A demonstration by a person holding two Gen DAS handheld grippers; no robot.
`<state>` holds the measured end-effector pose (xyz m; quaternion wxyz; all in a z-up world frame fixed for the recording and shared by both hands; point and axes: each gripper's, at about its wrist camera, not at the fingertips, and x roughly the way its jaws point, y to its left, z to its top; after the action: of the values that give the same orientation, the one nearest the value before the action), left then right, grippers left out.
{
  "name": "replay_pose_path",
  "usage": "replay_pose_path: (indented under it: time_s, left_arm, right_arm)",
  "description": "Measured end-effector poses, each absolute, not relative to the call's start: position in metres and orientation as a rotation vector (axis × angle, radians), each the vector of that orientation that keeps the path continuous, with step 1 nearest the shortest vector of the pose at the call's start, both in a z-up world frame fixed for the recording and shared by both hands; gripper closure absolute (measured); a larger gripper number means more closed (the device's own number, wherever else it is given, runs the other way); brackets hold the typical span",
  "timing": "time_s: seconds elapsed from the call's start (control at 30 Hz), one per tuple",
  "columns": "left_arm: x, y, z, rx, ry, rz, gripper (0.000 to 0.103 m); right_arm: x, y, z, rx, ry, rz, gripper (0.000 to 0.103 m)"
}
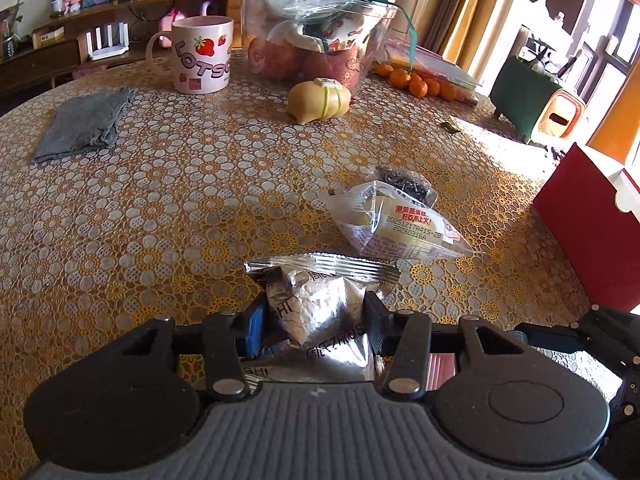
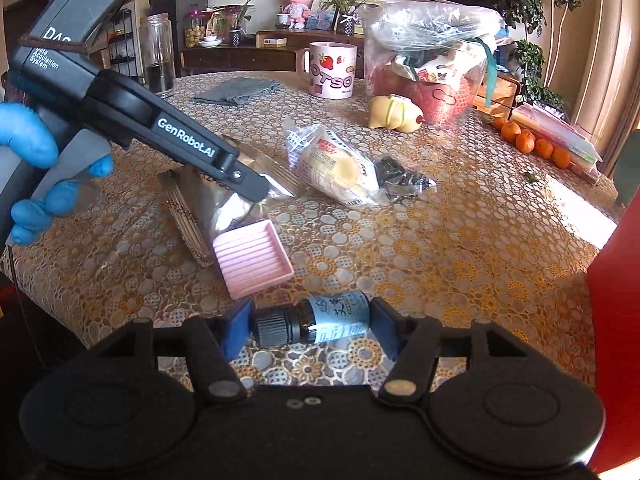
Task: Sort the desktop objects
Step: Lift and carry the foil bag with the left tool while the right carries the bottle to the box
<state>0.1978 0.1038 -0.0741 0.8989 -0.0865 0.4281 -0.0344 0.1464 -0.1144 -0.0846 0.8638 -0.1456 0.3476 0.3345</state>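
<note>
My left gripper (image 1: 314,316) is shut on a crumpled silver foil snack packet (image 1: 320,280), its pads pressing into both sides. From the right wrist view a blue-gloved hand (image 2: 28,140) holds that left gripper (image 2: 256,190), with the silver packet (image 2: 228,208) hanging from its tip just above the table. My right gripper (image 2: 312,326) is shut on a small dark bottle (image 2: 336,316) with a blue label and black cap. The bottle lies sideways between the pads, low over the tablecloth. A pink ridged tray (image 2: 252,256) sits just beyond it.
A clear-wrapped bun (image 1: 400,224) and a small black item (image 1: 404,180) lie mid-table. Farther back are a strawberry mug (image 1: 200,56), grey cloth (image 1: 86,122), yellow toy (image 1: 320,100), a plastic bag of fruit (image 1: 320,20) and tangerines (image 1: 416,80). A red box (image 1: 592,220) stands at the right edge.
</note>
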Motion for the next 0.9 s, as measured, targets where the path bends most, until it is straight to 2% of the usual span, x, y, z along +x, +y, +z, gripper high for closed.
replay_pose_path:
  time_s: [0.4, 0.9]
  left_arm:
    - [0.161, 0.11, -0.054, -0.233, 0.856, -0.049, 0.056]
    - [0.132, 0.049, -0.018, -0.2, 0.807, -0.174, 0.056]
  right_arm:
    - [0.137, -0.157, -0.069, -0.233, 0.718, 0.61, 0.041]
    - [0.112, -0.208, -0.033, -0.162, 0.633, 0.541, 0.041]
